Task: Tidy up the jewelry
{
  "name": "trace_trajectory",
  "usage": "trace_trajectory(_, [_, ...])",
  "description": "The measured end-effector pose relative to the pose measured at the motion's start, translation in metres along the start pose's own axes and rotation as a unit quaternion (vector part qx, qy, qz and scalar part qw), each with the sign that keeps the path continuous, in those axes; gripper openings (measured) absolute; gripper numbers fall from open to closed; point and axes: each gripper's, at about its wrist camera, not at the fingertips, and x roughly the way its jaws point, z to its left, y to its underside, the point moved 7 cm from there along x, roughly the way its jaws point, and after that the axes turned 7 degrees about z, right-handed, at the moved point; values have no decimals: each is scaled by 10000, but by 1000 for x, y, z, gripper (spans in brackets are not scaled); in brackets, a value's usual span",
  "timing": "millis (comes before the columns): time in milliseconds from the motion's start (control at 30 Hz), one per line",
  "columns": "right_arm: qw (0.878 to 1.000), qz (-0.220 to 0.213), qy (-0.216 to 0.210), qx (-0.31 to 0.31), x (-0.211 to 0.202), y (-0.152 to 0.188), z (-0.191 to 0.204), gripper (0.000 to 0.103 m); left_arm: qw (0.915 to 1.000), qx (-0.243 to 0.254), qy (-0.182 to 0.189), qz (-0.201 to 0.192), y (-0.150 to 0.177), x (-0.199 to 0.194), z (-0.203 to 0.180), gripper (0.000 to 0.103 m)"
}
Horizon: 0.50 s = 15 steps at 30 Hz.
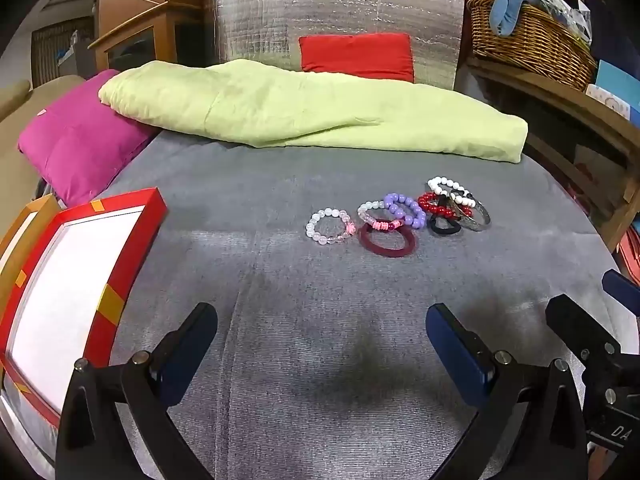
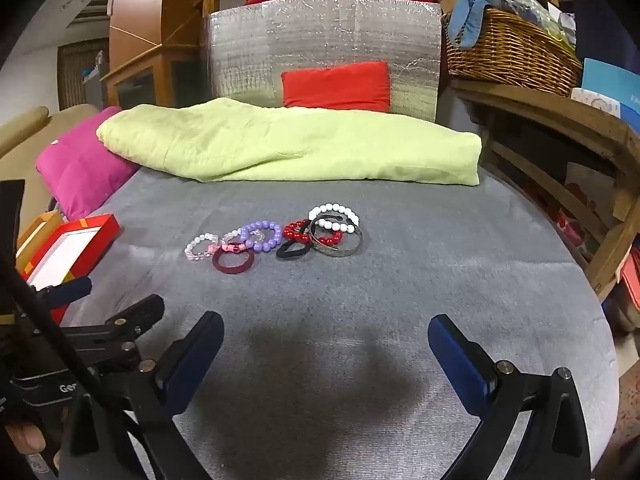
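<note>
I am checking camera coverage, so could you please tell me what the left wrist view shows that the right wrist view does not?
Only the left wrist view shows the red box large and close, with its white inside plain, and the right gripper at its right edge. Only the right wrist view shows the metal bangle as a full ring, and the left gripper from the side. Both show the bracelets on the grey cloth, the green blanket, the basket, and open jaws.
</note>
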Motion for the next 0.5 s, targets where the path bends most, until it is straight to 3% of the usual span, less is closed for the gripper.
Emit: trace_trajectory(500, [10000, -17, 19, 12, -2, 4, -4, 103, 10000, -3, -13, 69, 2, 1, 1, 103])
